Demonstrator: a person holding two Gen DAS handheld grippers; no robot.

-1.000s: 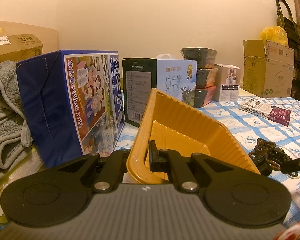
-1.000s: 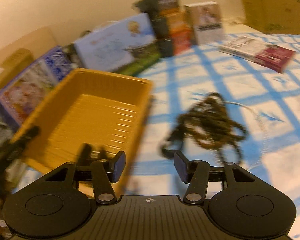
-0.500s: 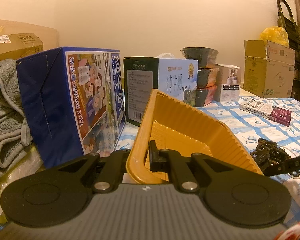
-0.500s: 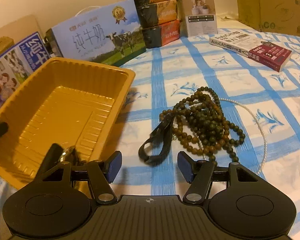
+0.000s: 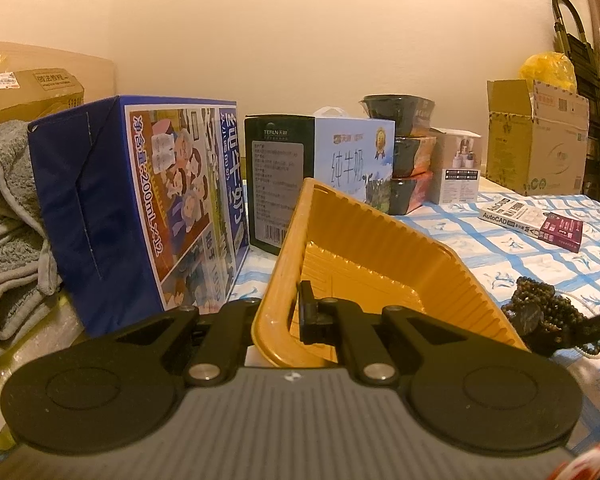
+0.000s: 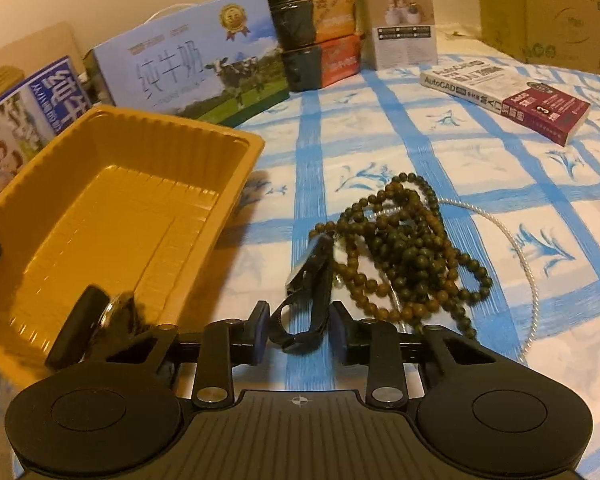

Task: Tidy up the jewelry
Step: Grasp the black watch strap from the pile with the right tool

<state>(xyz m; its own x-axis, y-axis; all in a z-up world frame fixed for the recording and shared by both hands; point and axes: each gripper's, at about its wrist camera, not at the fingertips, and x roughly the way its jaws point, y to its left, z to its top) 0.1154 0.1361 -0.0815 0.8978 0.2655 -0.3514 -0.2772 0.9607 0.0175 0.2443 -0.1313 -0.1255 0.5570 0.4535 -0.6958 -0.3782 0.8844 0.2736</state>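
Nearest us, our right gripper (image 6: 299, 330) is closing around the black watch strap (image 6: 308, 280), not yet pinching. Our left gripper (image 5: 278, 312) clamps the orange tray (image 6: 112, 216) rim, steadying it. Beads (image 6: 404, 248) lie just beyond on the counter (image 6: 380, 120).

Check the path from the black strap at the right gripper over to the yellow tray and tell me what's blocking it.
Nothing visible blocks it. The black strap lies between the closing jaws of the right gripper, beside the bead pile. Only bare tablecloth separates it from the yellow tray, whose low rim must be cleared.

Black gripper (image 6: 299, 332); blue pads (image 6: 263, 330)
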